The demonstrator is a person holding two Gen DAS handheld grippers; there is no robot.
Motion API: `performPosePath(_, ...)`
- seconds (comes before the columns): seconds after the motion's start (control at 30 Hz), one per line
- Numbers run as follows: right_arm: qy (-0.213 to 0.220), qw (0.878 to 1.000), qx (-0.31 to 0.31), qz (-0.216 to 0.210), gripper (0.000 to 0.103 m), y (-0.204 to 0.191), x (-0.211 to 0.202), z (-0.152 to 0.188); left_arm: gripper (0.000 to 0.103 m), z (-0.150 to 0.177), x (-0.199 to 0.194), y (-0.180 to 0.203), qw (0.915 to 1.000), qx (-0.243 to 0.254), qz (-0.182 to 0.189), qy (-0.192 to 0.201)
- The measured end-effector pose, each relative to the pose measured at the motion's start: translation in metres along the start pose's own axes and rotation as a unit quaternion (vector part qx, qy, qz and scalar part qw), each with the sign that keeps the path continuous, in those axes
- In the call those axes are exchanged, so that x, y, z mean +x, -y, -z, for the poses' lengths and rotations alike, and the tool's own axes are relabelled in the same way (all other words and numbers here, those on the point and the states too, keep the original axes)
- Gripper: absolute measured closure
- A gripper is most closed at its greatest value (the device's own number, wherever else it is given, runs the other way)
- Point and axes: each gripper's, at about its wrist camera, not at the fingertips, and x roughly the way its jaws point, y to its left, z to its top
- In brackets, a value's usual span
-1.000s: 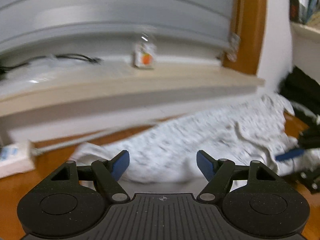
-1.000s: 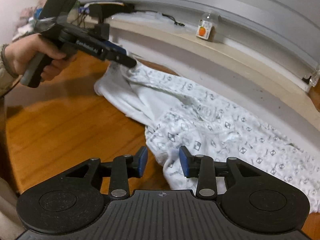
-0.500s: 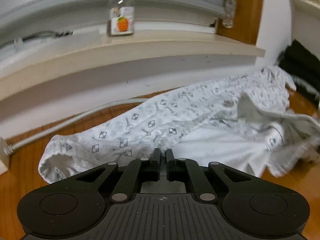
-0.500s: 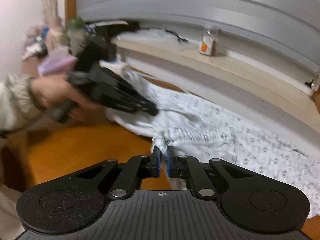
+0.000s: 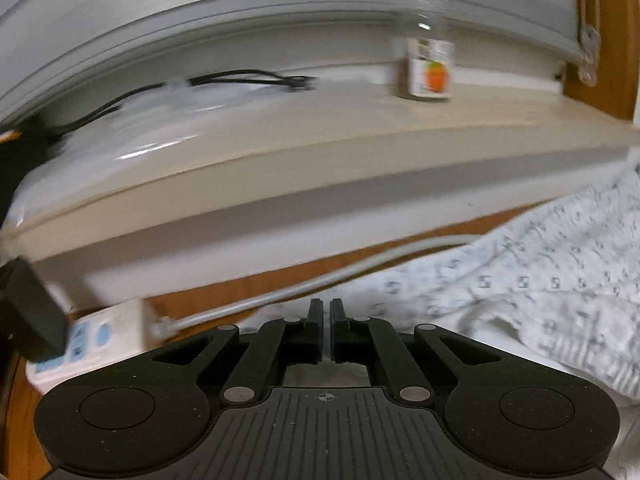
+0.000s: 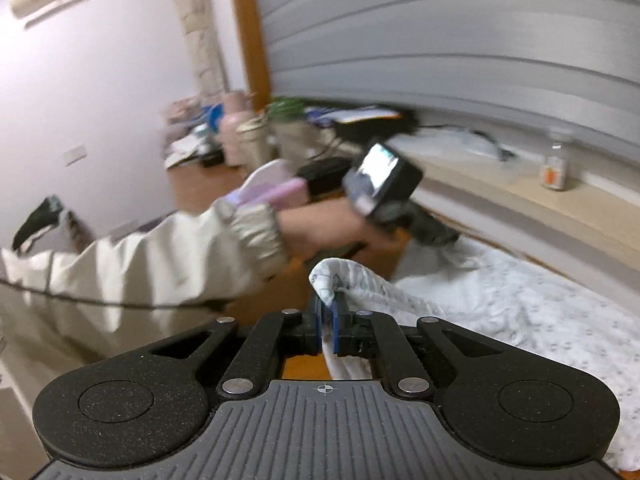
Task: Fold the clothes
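Pinching a fold of the white patterned garment (image 6: 500, 304), the right gripper (image 6: 328, 320) had its blue pads clamped together on the cloth, a bunched hem rising just above the fingertips at the centre of its own view. From there the fabric spread away to the lower right of the frame across the wooden floor (image 6: 304, 366).

At mid-frame in that view, a person's hand (image 6: 332, 232), with a pale sleeve (image 6: 160, 256) behind it, gripped the left gripper (image 6: 440, 236), whose tip met the far edge of the garment at centre right. Motion blur softened that part.

Seen from the left wrist camera, the left gripper (image 5: 326, 320) had its jaws drawn in nearly to touching. White cloth lay under and behind the fingers, so I took it as clenched, though I could not tell whether fabric was caught between them. The garment (image 5: 540, 292) filled the lower right of that frame.

A beige ledge (image 5: 320, 152) ran across the middle, with a small jar (image 5: 430, 68) bearing an orange label at upper right and a black cable (image 5: 240, 80) at upper left. At lower left, a white power strip (image 5: 92, 336) sat with its grey cord (image 5: 300, 292) running toward the cloth.
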Motion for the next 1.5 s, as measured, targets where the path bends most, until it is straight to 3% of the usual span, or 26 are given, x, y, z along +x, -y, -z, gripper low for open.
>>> performPosePath(0.13, -0.021, 0.999, -0.034, 0.002, 0.097, -0.019, 0.014, 0.004, 0.092, 0.01, -0.019, -0.008, 0.9998, 0.003, 0.015, 0.008)
performPosePath(0.23, -0.024, 0.999, -0.041, 0.009, 0.097, -0.022, 0.016, 0.002, 0.077, 0.02, -0.032, -0.01, 0.9992, 0.004, 0.039, 0.01)
performPosePath(0.3, -0.024, 0.999, -0.046, 0.016, 0.097, -0.022, 0.015, -0.001, 0.061, 0.027, -0.035, -0.007, 0.9986, 0.008, 0.051, 0.008)
performPosePath(0.4, -0.025, 0.998, -0.053, 0.027, 0.097, -0.022, 0.014, -0.006, 0.047, 0.036, -0.037, -0.004, 0.9987, 0.023, 0.045, 0.01)
performPosePath(0.47, -0.026, 0.998, -0.054, 0.031, 0.097, -0.021, 0.012, -0.005, 0.043, 0.037, -0.032, -0.005, 0.9991, 0.027, 0.033, 0.008)
performPosePath(0.63, -0.027, 0.997, -0.056, 0.038, 0.097, -0.021, 0.015, -0.006, 0.045, 0.035, -0.018, -0.016, 0.9999, 0.001, 0.017, -0.002)
performPosePath(0.7, -0.027, 0.997, -0.057, 0.037, 0.097, -0.022, 0.015, -0.005, 0.052, 0.033, -0.013, -0.018, 0.9999, -0.004, 0.014, -0.004)
performPosePath(0.73, -0.027, 0.997, -0.057, 0.037, 0.097, -0.023, 0.015, -0.005, 0.058, 0.032, -0.011, -0.019, 0.9998, -0.01, 0.015, -0.003)
performPosePath(0.8, -0.026, 0.997, -0.058, 0.037, 0.097, -0.024, 0.014, -0.004, 0.093, 0.028, -0.007, -0.023, 0.9995, -0.025, 0.02, -0.003)
performPosePath(0.83, -0.025, 0.997, -0.059, 0.037, 0.097, -0.025, 0.014, -0.004, 0.099, 0.026, -0.006, -0.023, 0.9995, -0.026, 0.016, 0.0)
performPosePath(0.97, -0.016, 0.998, -0.055, 0.025, 0.097, -0.029, 0.012, -0.005, 0.099, 0.02, -0.007, -0.023, 0.9993, -0.02, -0.022, 0.024)
performPosePath(1.17, 0.001, 0.998, -0.018, -0.06, 0.097, -0.049, 0.01, -0.016, 0.099, 0.0, -0.024, -0.037, 0.9948, -0.039, -0.061, 0.073)
performPosePath(1.33, -0.023, 0.991, -0.035, -0.126, 0.097, -0.09, 0.032, -0.012, 0.099, -0.006, -0.024, -0.037, 0.9938, -0.03, -0.079, 0.073)
performPosePath(1.5, -0.06, 0.991, -0.062, -0.102, 0.096, -0.11, 0.055, -0.006, 0.086, 0.007, -0.018, -0.044, 0.996, -0.04, -0.06, 0.053)
